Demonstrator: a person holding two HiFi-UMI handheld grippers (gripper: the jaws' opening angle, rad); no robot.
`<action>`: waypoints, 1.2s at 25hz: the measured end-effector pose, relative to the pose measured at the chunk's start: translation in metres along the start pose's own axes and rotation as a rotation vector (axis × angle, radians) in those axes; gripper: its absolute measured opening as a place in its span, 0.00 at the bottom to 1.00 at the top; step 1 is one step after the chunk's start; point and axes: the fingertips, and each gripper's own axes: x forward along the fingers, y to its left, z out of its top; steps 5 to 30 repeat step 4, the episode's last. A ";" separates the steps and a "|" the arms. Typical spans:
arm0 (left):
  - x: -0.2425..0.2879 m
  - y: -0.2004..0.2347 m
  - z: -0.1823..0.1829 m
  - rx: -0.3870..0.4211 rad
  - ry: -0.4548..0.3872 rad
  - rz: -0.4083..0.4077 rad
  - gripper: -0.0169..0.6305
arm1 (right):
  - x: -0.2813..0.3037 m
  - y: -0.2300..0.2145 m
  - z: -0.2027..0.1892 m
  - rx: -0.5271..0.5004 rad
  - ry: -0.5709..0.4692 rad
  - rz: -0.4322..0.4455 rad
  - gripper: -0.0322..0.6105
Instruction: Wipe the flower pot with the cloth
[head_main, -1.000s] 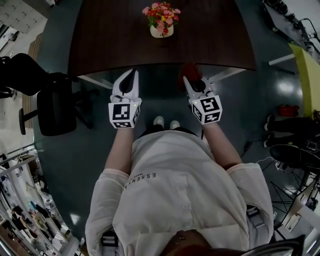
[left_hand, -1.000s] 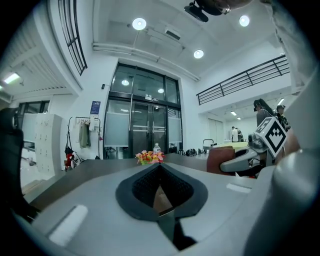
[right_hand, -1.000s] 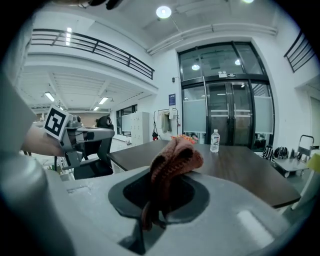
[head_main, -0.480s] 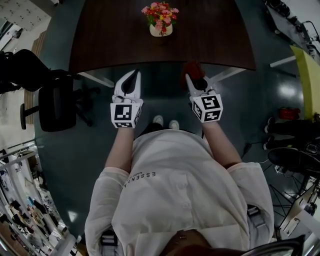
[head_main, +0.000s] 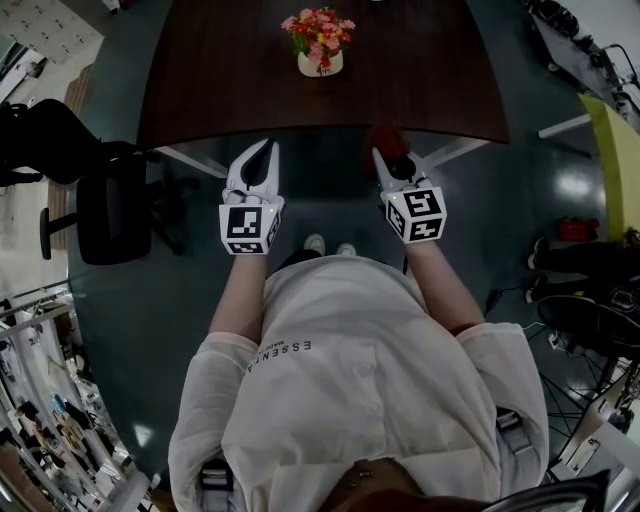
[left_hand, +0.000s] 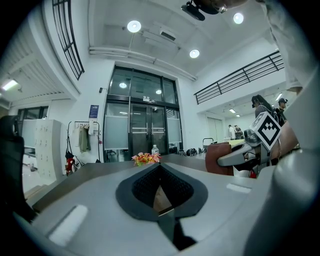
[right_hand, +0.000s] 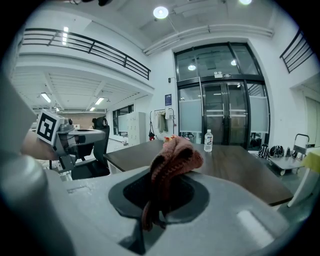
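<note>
flower pot (head_main: 322, 64): cream; flowers (head_main: 320, 24) pink-red-yellow | cloth (right_hand: 175, 156): rusty red-brown | table (head_main: 220, 80): dark brown | left gripper (head_main: 267, 149), right gripper (head_main: 383, 158): pale grey, black-and-white square markers | floor (head_main: 322, 192): dark teal

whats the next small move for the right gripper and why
Probably reach the right gripper forward over the table toward the flower pot: its jaws pinch the cloth, but it hangs about at the table's near edge, and the pot stands well beyond it, untouched.

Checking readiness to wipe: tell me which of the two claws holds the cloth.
The right claw: a reddish cloth is pinched in it. The left claw is shut and empty.
</note>
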 end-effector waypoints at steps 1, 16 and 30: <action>0.000 -0.001 0.001 0.001 -0.001 0.000 0.05 | -0.001 -0.001 0.001 -0.002 -0.001 0.000 0.13; 0.001 -0.003 0.002 0.001 -0.001 -0.001 0.05 | -0.004 -0.003 0.002 -0.010 -0.003 -0.005 0.13; 0.001 -0.003 0.002 0.001 -0.001 -0.001 0.05 | -0.004 -0.003 0.002 -0.010 -0.003 -0.005 0.13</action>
